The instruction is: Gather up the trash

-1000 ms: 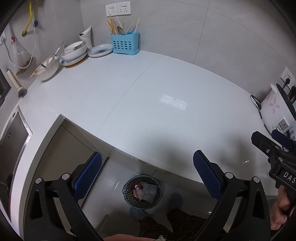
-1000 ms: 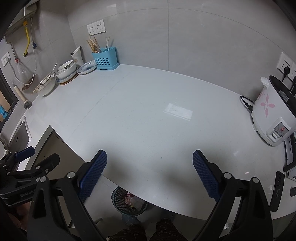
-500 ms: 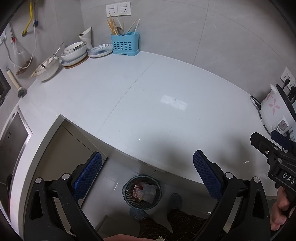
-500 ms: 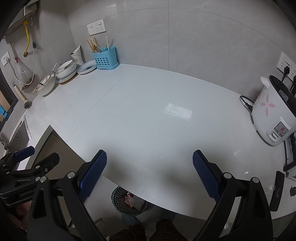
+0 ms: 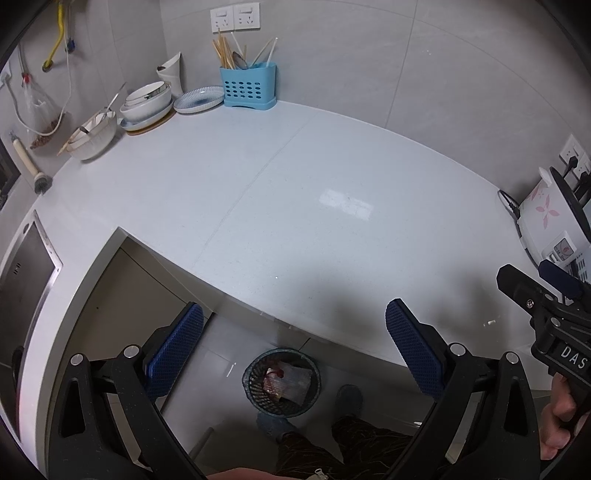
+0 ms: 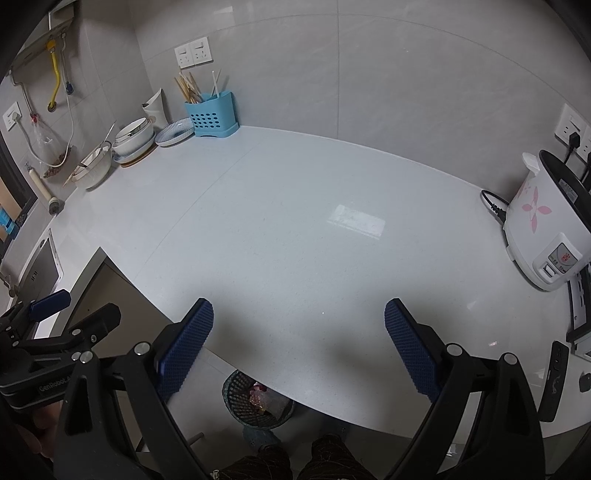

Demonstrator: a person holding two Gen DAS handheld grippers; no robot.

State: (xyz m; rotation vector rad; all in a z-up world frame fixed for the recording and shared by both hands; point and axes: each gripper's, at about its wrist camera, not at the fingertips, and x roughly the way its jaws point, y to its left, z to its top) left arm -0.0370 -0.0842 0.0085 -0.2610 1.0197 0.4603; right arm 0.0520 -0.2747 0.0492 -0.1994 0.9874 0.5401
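Kitchen corner, grey tiled walls; pale counter (image 5: 295, 206) running along two walls, with a cut-out at its near edge.

Back left of counter: blue caddy (image 5: 248, 87) holding chopsticks and utensils; ribbed plate (image 5: 199, 100) just beside it; stacked bowls (image 5: 147, 103) on a round mat; a further bowl (image 5: 94, 136) with utensils laid in it; brush (image 5: 31, 166) leaning at the wall. Sockets (image 5: 235, 18) above the caddy.

Right end: white cooker (image 6: 543, 229) with pink flower print, corded to a wall outlet; dark remote (image 6: 553, 380) lying near the front edge.

Floor, below the counter edge: dark mesh bin (image 5: 281, 382) containing trash (image 5: 286, 380), a clear wrapper and a red-and-white scrap. Person's feet and trouser legs just beside the bin.

Left gripper (image 5: 293, 345): jaws wide apart, blue pads (image 5: 177, 347) bare, nothing held; poised over the counter edge with the bin showing between the fingers.

Right gripper (image 6: 299, 345): jaws wide apart, nothing held; over the counter, to the right of the left gripper.
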